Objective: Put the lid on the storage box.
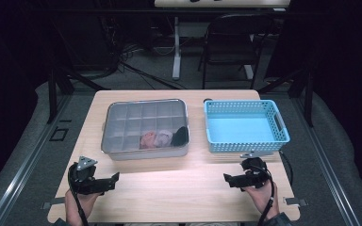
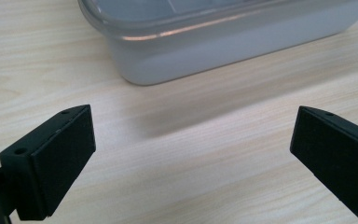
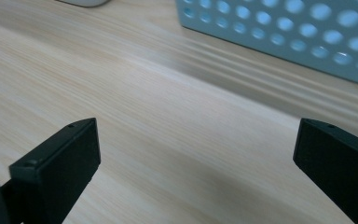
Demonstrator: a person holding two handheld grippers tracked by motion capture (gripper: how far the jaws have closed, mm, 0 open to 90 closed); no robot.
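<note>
Pale wood-grain table carries everything. Nearest the person, the left gripper and right gripper rest low over the front edge, matt black, blocky jaws spread wide with nothing between them. Just beyond the left gripper sits a clear plastic compartment box with rounded corners, its grid of cells mostly bare; along its near right cells lie crumpled cloth pieces, pink, whitish and black. Beside it, beyond the right gripper, stands a light-blue perforated basket, rectangular, nothing inside. Farther off, a dark folding chair stands on the floor.
</note>
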